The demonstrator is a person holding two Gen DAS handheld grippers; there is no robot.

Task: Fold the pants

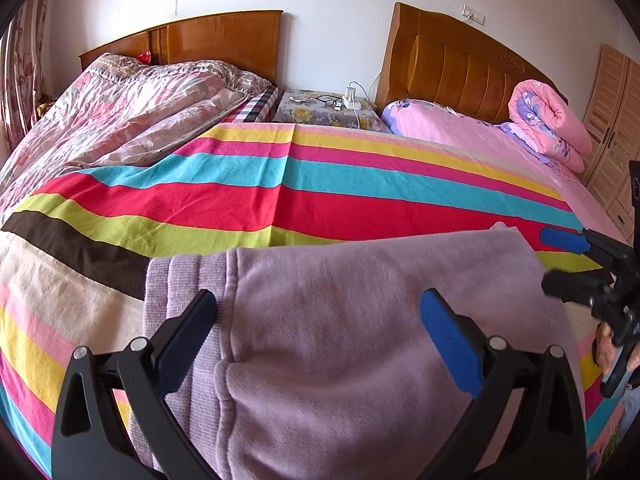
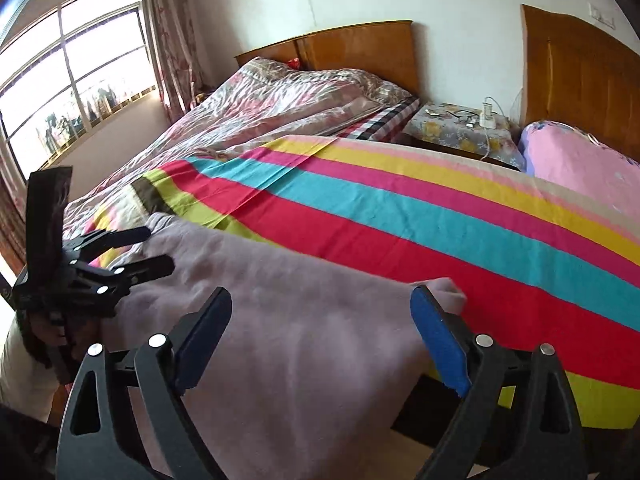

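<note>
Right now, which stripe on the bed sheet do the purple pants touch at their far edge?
The lime green stripe. The pants end on it along most of their far edge, with the red stripe and blue stripe lying beyond them.

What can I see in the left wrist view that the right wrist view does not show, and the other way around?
Only the left wrist view shows the rolled pink quilt and the wardrobe. Only the right wrist view shows the window and the curtain beside it. Both show the lilac pants on the striped sheet, the nightstand, and the open left gripper and right gripper.
</note>
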